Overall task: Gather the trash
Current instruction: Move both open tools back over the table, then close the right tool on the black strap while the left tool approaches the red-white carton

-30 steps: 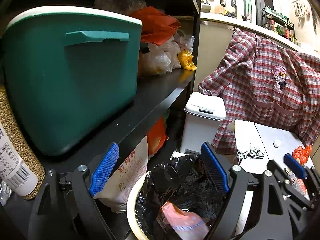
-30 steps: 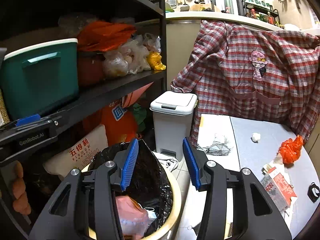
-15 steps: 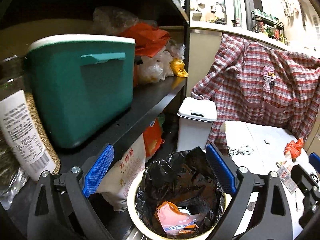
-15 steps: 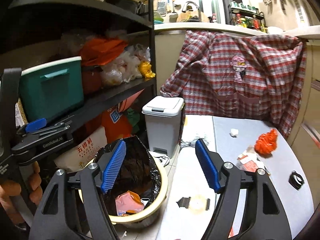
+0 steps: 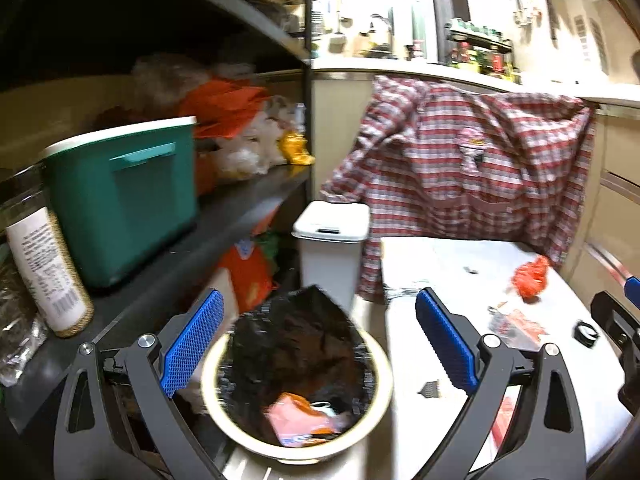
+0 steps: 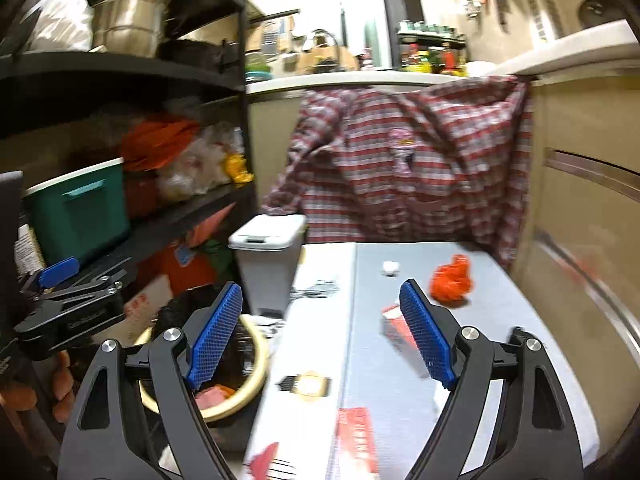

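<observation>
A cream waste bin (image 5: 384, 392) lined with a black bag stands on the floor below my left gripper (image 5: 318, 304). A pink and orange wrapper (image 5: 300, 420) lies inside it. The left jaws are opening, with nothing between the blue pads. My right gripper (image 6: 320, 292) hangs over the grey table (image 6: 400, 368); its jaws are opening and also hold nothing. On the table lie a crumpled orange bag (image 6: 452, 280), a small white scrap (image 6: 390, 267), a red and white wrapper (image 6: 394, 322) and red packaging (image 6: 356, 436). The bin (image 6: 256, 360) sits at the table's left edge.
A black shelf rack on the left holds a teal box (image 5: 120, 196) and a jar (image 5: 44, 268). A white pedal bin (image 5: 330, 248) stands behind the waste bin. A plaid shirt (image 6: 400, 160) hangs over the counter beyond the table. A small black cap (image 5: 586, 332) lies on the table.
Both grippers have pulled back and up from the bin, the right one swinging over the table. The right jaws have spread much wider; the left widened slightly.
</observation>
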### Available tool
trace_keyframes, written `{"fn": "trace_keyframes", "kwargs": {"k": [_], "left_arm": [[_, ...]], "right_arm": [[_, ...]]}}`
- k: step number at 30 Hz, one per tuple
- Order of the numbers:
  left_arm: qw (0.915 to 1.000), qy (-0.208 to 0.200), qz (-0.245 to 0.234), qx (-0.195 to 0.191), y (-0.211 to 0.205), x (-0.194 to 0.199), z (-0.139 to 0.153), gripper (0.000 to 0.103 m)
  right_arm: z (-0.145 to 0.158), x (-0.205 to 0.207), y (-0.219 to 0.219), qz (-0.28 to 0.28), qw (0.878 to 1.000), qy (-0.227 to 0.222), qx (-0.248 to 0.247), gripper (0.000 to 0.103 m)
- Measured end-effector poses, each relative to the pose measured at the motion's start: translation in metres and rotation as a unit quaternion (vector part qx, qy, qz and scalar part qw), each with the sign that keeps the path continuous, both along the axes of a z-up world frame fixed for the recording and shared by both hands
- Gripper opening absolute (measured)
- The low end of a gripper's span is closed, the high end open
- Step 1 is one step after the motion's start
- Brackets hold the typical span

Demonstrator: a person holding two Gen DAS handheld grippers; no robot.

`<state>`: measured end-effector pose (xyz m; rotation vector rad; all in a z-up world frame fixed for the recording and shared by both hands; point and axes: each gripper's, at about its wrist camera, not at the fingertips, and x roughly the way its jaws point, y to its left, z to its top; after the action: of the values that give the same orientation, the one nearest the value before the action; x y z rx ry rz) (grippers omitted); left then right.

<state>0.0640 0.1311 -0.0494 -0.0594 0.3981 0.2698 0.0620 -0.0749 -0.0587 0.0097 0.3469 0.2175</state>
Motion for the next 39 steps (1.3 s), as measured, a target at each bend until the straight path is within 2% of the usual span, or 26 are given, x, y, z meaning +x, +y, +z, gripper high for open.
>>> {"fn": "trace_keyframes", "kwargs": {"k": [8,18,27,33,39], "left_arm": [[0.9974,-0.011,-0.071,0.001,-0.073,0.016,0.001,0.093],[0.9904,0.012,-0.137,0.017,-0.153,0.061,-0.028,0.093],[0.9868,0.047,-0.155,-0.013,-0.184,0.110,-0.058,0.093],[0.9842,0.069,-0.161,-0.029,-0.200,0.135,-0.080,0.093],[0.9821,0.078,-0.170,-0.023,-0.218,0.147,-0.093,0.093]], "right_arm": [[-0.006,0.004,-0.078,-0.107,0.994,-0.014,0.003,0.081],[-0.029,0.036,-0.157,-0.214,0.977,0.011,0.017,0.081],[-0.064,0.074,-0.196,-0.276,0.960,0.052,0.007,0.081],[-0.095,0.098,-0.223,-0.308,0.947,0.096,0.005,0.081],[-0.110,0.117,-0.238,-0.324,0.939,0.114,0.011,0.081]]}}
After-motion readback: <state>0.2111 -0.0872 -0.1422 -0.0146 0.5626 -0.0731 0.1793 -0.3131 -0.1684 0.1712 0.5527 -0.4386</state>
